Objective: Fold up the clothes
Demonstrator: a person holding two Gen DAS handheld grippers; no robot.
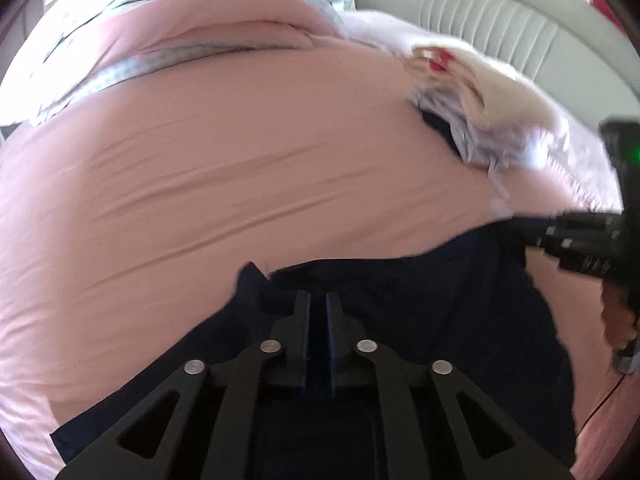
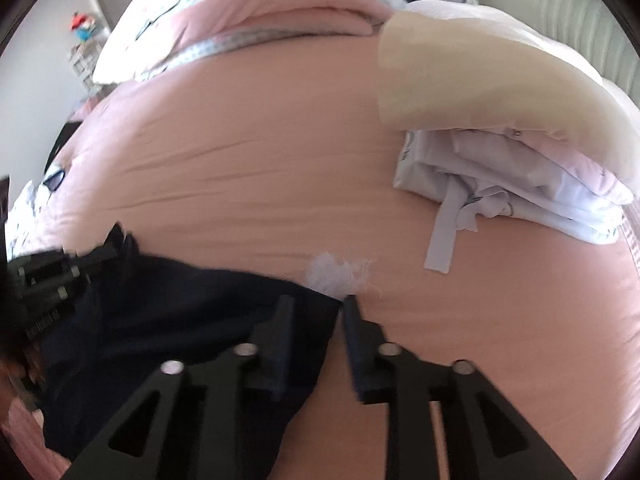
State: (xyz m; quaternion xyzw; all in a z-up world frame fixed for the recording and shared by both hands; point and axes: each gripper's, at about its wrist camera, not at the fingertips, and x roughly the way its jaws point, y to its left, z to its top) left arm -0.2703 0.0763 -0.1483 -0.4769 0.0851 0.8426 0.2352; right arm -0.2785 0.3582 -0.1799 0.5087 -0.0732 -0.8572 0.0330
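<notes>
A dark navy garment (image 1: 400,320) lies rumpled on the pink bedsheet (image 1: 240,168), close to the cameras. In the left wrist view my left gripper (image 1: 318,304) is shut, with a fold of the navy fabric pinched between its fingers. My right gripper (image 1: 536,232) reaches in from the right and meets the garment's far corner. In the right wrist view the right gripper (image 2: 319,308) stands with a clear gap between its fingers; the garment (image 2: 180,320) has its edge lying in that gap. The left gripper (image 2: 108,252) shows at the left edge, on the cloth.
Folded white clothes (image 2: 500,200) with a loose strap lie under a cream pillow (image 2: 480,88) at the right. A tuft of white fluff (image 2: 332,276) sits by the garment's edge. A folded pink and blue duvet (image 2: 280,12) lies behind, a padded headboard (image 1: 500,20) beyond.
</notes>
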